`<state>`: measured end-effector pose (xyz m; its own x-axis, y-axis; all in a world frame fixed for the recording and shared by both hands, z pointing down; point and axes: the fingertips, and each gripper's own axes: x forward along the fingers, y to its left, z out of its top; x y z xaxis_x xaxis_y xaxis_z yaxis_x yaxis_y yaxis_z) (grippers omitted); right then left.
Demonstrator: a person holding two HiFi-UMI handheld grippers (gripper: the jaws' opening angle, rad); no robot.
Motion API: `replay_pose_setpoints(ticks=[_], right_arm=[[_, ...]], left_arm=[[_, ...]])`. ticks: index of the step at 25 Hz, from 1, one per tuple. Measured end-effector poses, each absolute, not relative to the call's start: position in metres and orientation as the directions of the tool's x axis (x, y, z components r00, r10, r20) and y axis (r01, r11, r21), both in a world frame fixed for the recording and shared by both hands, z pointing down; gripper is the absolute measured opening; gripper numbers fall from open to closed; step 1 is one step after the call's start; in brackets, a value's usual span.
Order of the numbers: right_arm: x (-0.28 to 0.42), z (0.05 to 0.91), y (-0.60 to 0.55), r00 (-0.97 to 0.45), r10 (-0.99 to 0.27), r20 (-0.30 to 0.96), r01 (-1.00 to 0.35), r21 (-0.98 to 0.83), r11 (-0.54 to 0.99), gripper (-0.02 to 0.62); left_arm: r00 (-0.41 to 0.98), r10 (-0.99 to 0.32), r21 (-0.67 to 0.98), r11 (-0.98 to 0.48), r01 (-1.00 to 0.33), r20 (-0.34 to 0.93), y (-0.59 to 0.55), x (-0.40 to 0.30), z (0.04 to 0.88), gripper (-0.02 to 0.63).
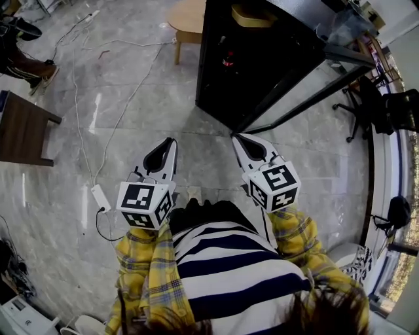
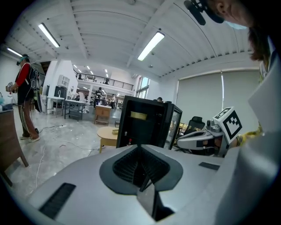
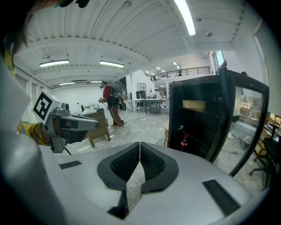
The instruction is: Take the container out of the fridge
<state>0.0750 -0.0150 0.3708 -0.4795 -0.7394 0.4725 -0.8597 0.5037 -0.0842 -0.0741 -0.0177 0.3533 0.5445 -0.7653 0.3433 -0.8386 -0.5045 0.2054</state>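
Note:
The black fridge [image 1: 262, 59] stands ahead with its glass door [image 1: 308, 91] swung open to the right. A tan container [image 1: 252, 14] lies on its top shelf, also seen in the left gripper view [image 2: 138, 115] and the right gripper view [image 3: 193, 104]. A red-capped bottle [image 3: 184, 142] stands on a lower shelf. My left gripper [image 1: 171, 141] and right gripper [image 1: 236, 137] are side by side, short of the fridge front. Both are shut with nothing between the pads [image 2: 131, 165], [image 3: 151, 165]. Each gripper shows in the other's view: the right gripper [image 2: 182, 141] and the left gripper [image 3: 94, 124].
A round wooden table [image 1: 186, 16] stands left of the fridge. A dark wooden table [image 1: 23, 127] is at the far left. Cables and a power strip [image 1: 101, 196] lie on the marble floor. An office chair [image 1: 386, 108] is right of the door. A person [image 2: 26, 101] stands far off.

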Motion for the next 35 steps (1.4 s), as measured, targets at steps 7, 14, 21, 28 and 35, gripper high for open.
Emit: replay_pose_setpoints(ticks=[7,14,21,28,35], right_arm=[[0.069,0.363,-0.055,-0.441,-0.771,0.460,-0.873,-0.019,0.487,0.029],[0.087,0.352,-0.102,-0.419,-0.800,0.430,-0.875,0.044,0.482,0.029],[0.097,0.349,-0.160,-0.435,-0.791,0.431,-0.855,0.076,0.512,0.031],[0.113,0.334,-0.228,-0.425,-0.809,0.407,-0.839,0.158,0.521,0.032],[0.121,0.325,-0.285,-0.397,-0.836,0.379,-0.818,0.267,0.509,0.032]], left_arm=[[0.545,-0.761,0.181,-0.516,-0.837,0.351,-0.054,-0.087,0.355,0.035],[0.528,-0.780,0.124,-0.519,-0.845,0.336,-0.084,-0.072,0.348,0.035],[0.484,-0.821,0.115,-0.473,-0.874,0.303,-0.134,-0.061,0.337,0.035],[0.467,-0.840,0.127,-0.450,-0.884,0.274,-0.184,-0.038,0.331,0.035],[0.444,-0.855,0.135,-0.423,-0.896,0.268,-0.221,-0.027,0.334,0.035]])
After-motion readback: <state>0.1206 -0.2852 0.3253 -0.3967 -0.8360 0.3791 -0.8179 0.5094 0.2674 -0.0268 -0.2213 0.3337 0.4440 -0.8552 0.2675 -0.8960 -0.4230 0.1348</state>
